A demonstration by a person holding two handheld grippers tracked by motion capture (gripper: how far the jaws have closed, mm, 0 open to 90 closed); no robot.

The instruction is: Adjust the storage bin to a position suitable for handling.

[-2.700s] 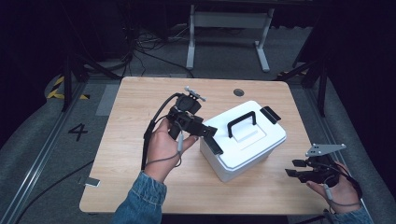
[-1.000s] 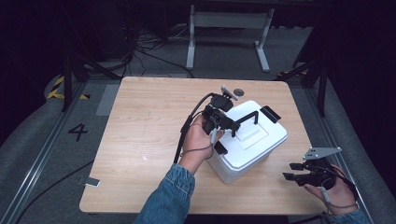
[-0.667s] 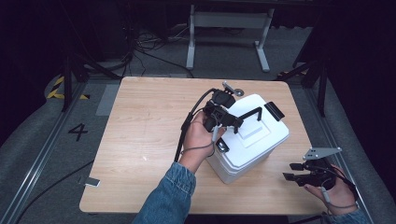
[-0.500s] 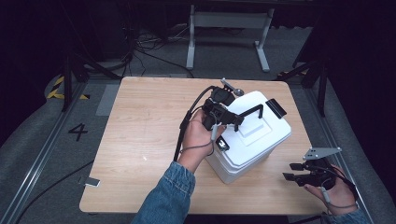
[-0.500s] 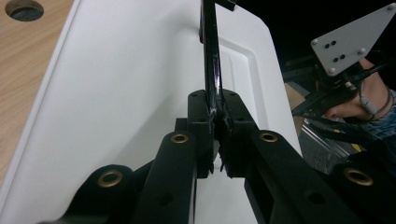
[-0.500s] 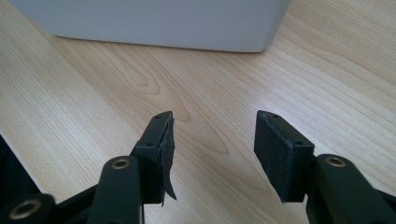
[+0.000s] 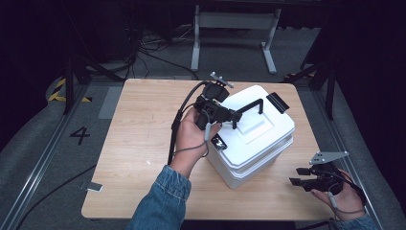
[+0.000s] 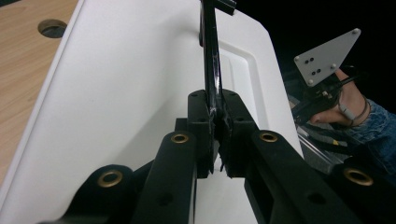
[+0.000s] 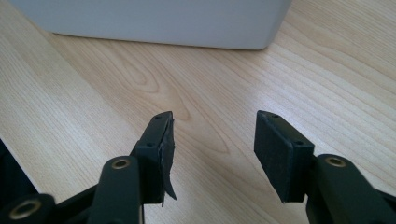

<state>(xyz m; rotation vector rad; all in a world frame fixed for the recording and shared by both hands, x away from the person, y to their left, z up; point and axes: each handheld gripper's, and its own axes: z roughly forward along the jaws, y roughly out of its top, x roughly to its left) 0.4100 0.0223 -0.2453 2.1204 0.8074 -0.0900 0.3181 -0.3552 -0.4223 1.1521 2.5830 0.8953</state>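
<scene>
Two tongs were in use over the wooden worktop [image 7: 139,143]. The left tongs [image 7: 229,116] were clamped on the black handle [image 7: 249,106] of a white box [image 7: 258,139]; in the left gripper view the two pads [image 8: 201,121] pressed the thin black bar [image 8: 210,70] from both sides, with no gap visible between them and it. The handle stood raised above the lid, its far end still joined to the lid's top. The left hand [image 7: 194,136] gripped the tool from the near side, a denim sleeve [image 7: 160,201] trailing toward the bottom edge and a black cable [image 7: 177,124] looping off the tool.

The right tongs [image 7: 300,176] were held low near the worktop's near right corner, well apart from the box, jaws spread with nothing between them; the right gripper view showed bare wood grain in the gap and the box's lower wall [image 9: 154,23] farther ahead. A grey three-cornered plate [image 7: 326,156] sat on top of that tool, above the right hand [image 7: 342,191].

The box itself stood right of the worktop's centre, turned at an angle to the edges, with a black latch [image 7: 277,102] on its far side. A round hole [image 8: 52,28] was set in the worktop beyond the box.
</scene>
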